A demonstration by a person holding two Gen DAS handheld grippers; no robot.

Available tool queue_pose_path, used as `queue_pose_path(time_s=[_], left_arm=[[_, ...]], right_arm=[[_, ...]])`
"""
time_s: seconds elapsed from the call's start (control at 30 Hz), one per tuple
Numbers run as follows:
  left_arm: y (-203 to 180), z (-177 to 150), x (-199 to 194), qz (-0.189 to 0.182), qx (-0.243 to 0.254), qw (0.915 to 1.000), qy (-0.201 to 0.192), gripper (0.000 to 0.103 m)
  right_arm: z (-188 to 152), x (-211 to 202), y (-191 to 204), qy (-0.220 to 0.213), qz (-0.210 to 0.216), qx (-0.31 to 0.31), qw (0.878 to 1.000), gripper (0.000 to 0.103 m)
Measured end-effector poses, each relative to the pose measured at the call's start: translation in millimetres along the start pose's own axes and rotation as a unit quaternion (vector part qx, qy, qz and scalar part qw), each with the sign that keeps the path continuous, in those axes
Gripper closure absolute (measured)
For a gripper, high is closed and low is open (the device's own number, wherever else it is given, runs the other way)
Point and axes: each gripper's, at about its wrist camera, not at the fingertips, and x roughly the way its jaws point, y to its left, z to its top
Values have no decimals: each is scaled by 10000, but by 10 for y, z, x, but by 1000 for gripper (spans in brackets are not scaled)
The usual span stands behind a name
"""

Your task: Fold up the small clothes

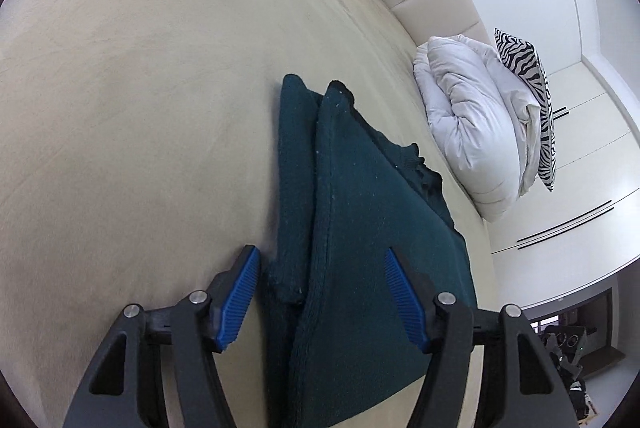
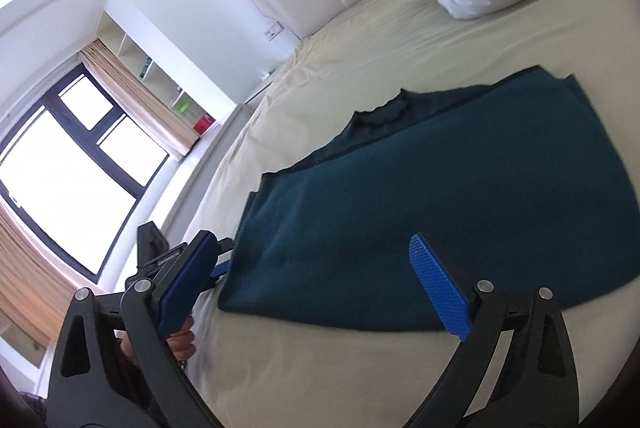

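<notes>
A dark teal garment (image 1: 360,228) lies folded on the bed (image 1: 140,107). Left gripper (image 1: 320,292) and right gripper (image 2: 316,268) hover with jaws spread, seemingly pinching nothing; white duvet (image 1: 472,123) at two o'clock.

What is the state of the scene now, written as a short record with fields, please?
garment: dark teal knitted cloth, partly folded, lying flat
surface: beige bed sheet
left claw: open, cloth between its blue pads, not pressed
right claw: open, holds nothing
near headboard: white folded duvet, zebra-striped cushion behind it
window: large dark-framed window, beige curtains
</notes>
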Motion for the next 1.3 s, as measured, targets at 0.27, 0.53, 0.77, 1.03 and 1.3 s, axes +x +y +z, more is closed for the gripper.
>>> queue_pose_path(time_s=[0.27, 0.53, 0.77, 1.03, 1.3], left_arm=[[-46, -13, 111, 125, 118, 9993, 340, 76], [-33, -14, 36, -42, 166, 9996, 215, 81], [-50, -37, 25, 19, 234, 9997, 88, 84], [-630, -16, -90, 146, 867, 9961, -37, 86], [-2109, -327, 528, -163, 2188, 9751, 325, 86]], right_arm=[[84, 696, -20, 690, 724, 546, 9935, 9], [117, 1385, 110, 1238, 843, 672, 9864, 12], [56, 1950, 0, 1860, 485, 878, 9774, 16], [77, 2008, -115, 1770, 858, 1150, 9737, 17], [453, 1577, -635, 1295, 1370, 1898, 9635, 15]])
